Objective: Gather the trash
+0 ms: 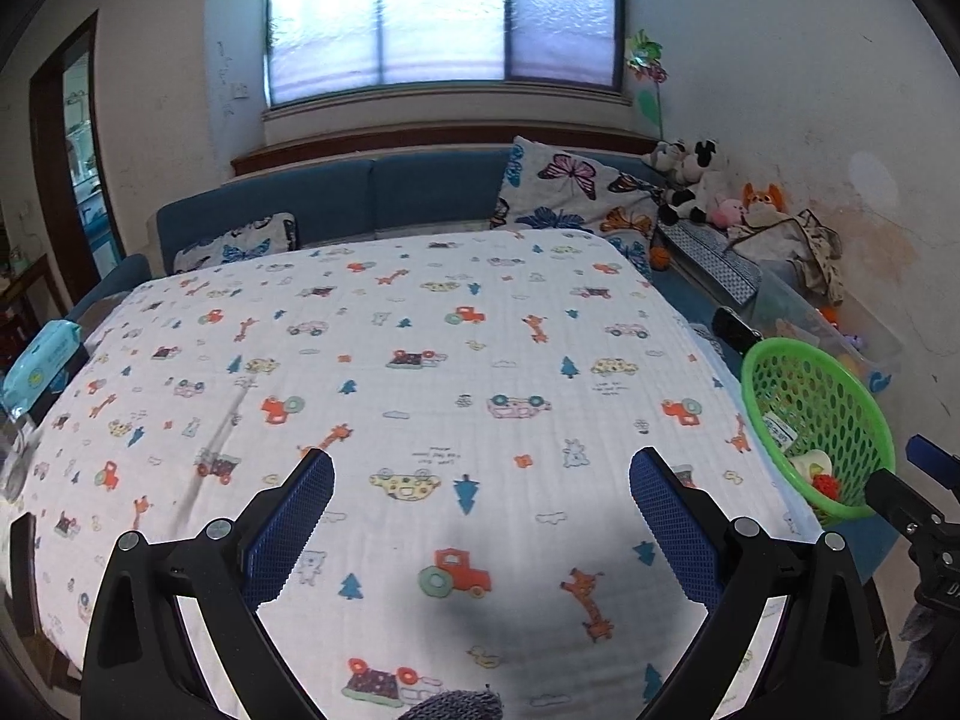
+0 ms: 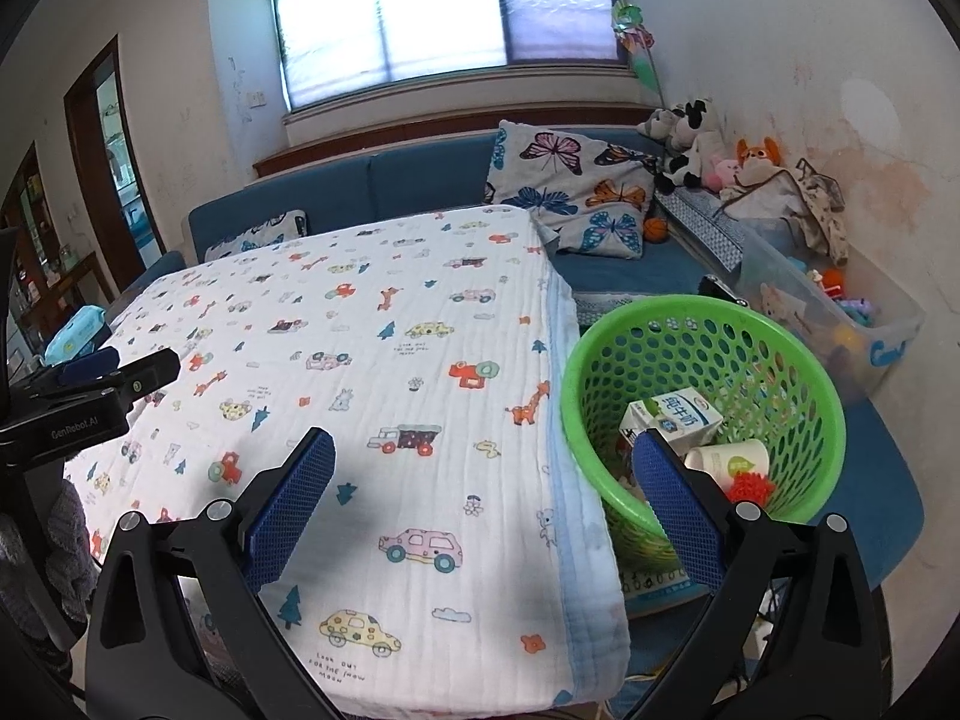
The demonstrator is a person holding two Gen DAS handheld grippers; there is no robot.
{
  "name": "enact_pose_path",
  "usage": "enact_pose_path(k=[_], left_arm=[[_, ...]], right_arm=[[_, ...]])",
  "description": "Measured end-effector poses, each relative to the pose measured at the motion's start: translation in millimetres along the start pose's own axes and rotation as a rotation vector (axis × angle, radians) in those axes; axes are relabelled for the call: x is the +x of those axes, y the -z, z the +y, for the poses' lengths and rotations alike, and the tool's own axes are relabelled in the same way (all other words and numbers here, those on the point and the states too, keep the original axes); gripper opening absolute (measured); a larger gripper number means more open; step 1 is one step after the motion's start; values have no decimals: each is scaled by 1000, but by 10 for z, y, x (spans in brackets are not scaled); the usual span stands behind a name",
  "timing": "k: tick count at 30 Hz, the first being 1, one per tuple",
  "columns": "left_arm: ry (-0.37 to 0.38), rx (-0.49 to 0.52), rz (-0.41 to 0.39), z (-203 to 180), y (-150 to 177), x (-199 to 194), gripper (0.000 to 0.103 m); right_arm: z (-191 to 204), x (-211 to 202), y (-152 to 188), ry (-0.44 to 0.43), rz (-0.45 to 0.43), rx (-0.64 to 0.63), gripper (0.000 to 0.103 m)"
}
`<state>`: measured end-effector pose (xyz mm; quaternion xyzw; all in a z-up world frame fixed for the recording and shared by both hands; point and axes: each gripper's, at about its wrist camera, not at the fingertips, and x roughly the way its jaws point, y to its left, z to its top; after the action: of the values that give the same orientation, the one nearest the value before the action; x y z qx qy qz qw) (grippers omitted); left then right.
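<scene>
Left gripper [image 1: 480, 498] and right gripper [image 2: 483, 480]: both with jaws spread wide and nothing between the blue pads, each hovering over the table covered by a cartoon-print cloth [image 1: 420, 360]. Green basket [image 2: 702, 414] sits just off the table's right edge on the blue sofa seat; the trash lies inside it: a milk carton [image 2: 672, 417], a white paper cup [image 2: 729, 459] on its side and a small red frilly item [image 2: 747, 486]. A blue wipes pack [image 1: 39, 360] rests at the table's far left edge, well apart from the basket.
</scene>
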<state>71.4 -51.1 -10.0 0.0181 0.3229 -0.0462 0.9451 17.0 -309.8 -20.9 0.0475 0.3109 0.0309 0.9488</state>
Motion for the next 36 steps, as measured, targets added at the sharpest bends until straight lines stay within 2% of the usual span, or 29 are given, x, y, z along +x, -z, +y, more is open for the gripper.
enact_pose_path(k=[7, 36], left_arm=[[-29, -7, -11, 47, 32, -53, 96], [-50, -20, -38, 109, 72, -173, 96]], right_arm=[[15, -57, 1, 1, -20, 4, 99], [119, -94, -7, -6, -37, 7, 99]])
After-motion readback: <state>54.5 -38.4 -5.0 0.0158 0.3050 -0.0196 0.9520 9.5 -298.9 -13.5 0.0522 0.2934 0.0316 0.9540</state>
